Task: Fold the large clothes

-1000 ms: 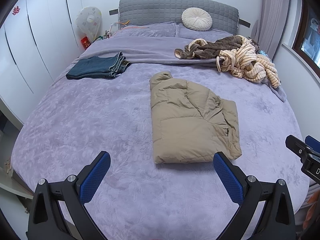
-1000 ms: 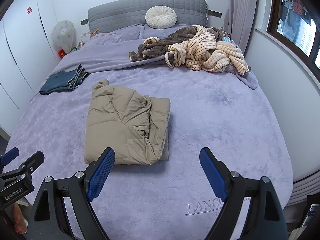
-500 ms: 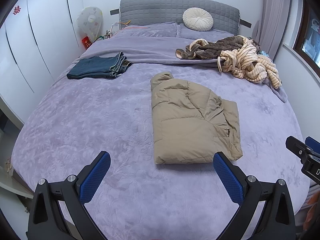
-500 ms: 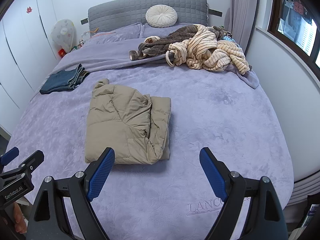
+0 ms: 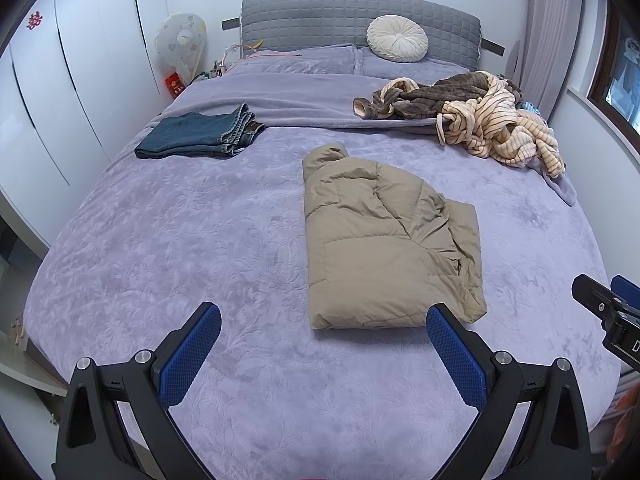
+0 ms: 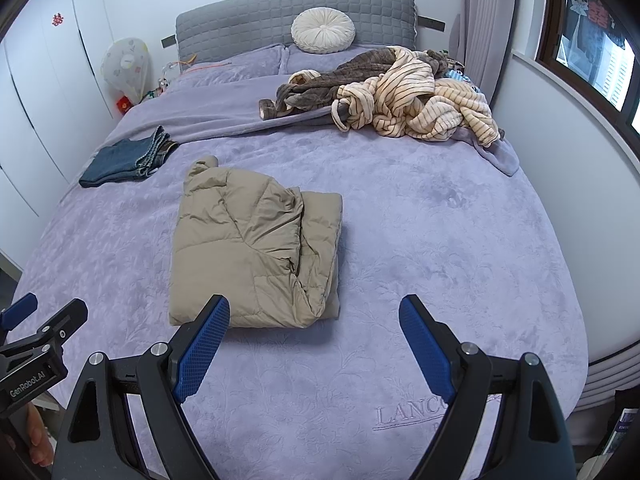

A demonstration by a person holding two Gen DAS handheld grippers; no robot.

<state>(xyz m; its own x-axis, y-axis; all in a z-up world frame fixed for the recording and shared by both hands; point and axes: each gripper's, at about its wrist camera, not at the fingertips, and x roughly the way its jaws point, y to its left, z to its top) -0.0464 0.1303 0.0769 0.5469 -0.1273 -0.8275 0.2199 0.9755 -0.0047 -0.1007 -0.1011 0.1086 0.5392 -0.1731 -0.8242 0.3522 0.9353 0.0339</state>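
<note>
From your left wrist camera, the left gripper (image 5: 323,338) stood with its 2 blue fingers spread wide and nothing between them, above the near edge of the bed (image 5: 160,240). The tan puffer jacket (image 5: 384,240), already folded into a rectangle, lay ahead of this gripper and a little to the right. Its long axis ran away from you toward the headboard (image 5: 352,16), and its near short edge was just beyond the right fingertip. The folded jeans (image 5: 200,136) lay far to the left, well apart from the jacket. The pile of unfolded robes (image 5: 480,116) lay far to the right. On the wardrobe doors (image 5: 60,80) you had 2 red paper characters, which I could not read with certainty.

From your right wrist camera, the right gripper (image 6: 314,338) was also spread wide and empty. Here the jacket (image 6: 248,248) lay ahead and to the left, its near edge just behind the left fingertip. The robes (image 6: 408,96) lay ahead and to the right, so I judge your right hand was the nearer one for taking them. The bedcover showed the embroidered letters "LANC" (image 6: 412,414), the rest hidden. The left gripper body (image 6: 36,364) carried the label "GenRobot.AI".
</note>
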